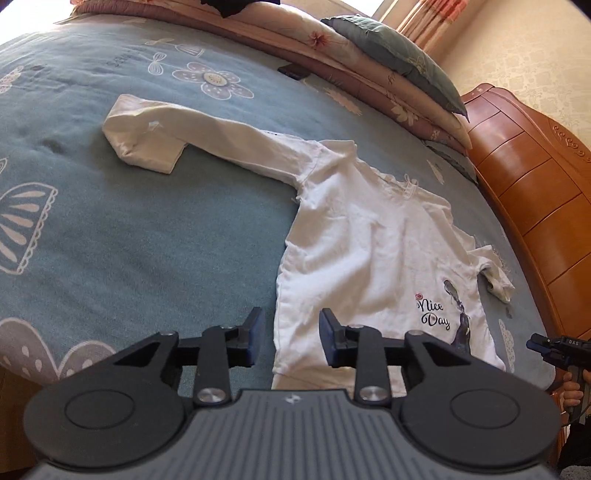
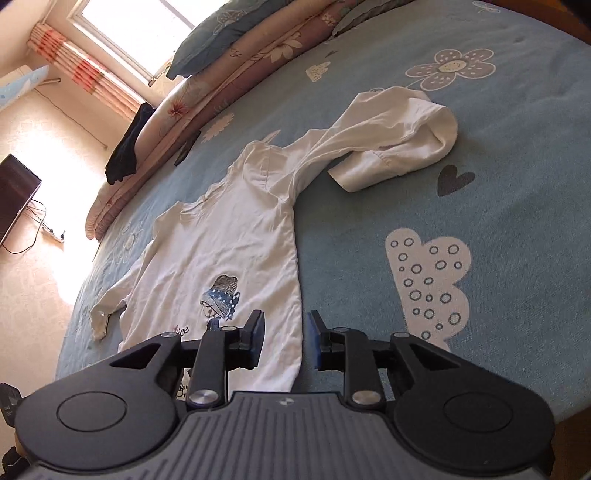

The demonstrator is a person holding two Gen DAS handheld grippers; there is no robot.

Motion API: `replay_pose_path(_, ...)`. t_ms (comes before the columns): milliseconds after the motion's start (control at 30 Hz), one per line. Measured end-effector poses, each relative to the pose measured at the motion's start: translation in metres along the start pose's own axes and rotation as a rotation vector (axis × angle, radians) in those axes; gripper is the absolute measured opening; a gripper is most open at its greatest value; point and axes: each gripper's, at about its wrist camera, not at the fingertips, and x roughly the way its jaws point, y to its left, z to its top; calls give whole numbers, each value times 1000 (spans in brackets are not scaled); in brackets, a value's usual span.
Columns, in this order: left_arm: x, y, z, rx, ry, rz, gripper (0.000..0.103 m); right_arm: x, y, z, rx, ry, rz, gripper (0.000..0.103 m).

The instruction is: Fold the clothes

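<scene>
The white shirt (image 1: pixel 369 236) lies flat on the bed (image 1: pixel 129 240), print up, nothing folded yet: one sleeve (image 1: pixel 155 136) stretches away from its body. Both grippers, left (image 1: pixel 291 341) and right (image 2: pixel 286 339), hover at its hem, jaws narrowly apart, empty

Bright daylight pours from the curtained glass window (image 2: pixel 136 33), blown out to white glare. Fisheye bending curves both views' edges; focus stays mostly sharp.

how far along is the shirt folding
Done: the white shirt lies spread on the blue bedspread. In hand: nothing; left gripper and right gripper hover open over its hem. Left: the long sleeve, doubled back at the cuff, and all body folds.
</scene>
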Motion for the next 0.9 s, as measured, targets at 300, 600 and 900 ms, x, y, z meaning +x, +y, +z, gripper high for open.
replay_pose_path(300,106,-23,59,41,50,-24,35,87,-2,56,35,12,59,60)
replay_pose_path(600,178,-11,93,-14,84,-32,41,155,-24,91,48,-16,76,65)
replay_pose_path(900,195,-6,113,-56,-21,-7,3,174,-14,103,-40,-69,9,6)
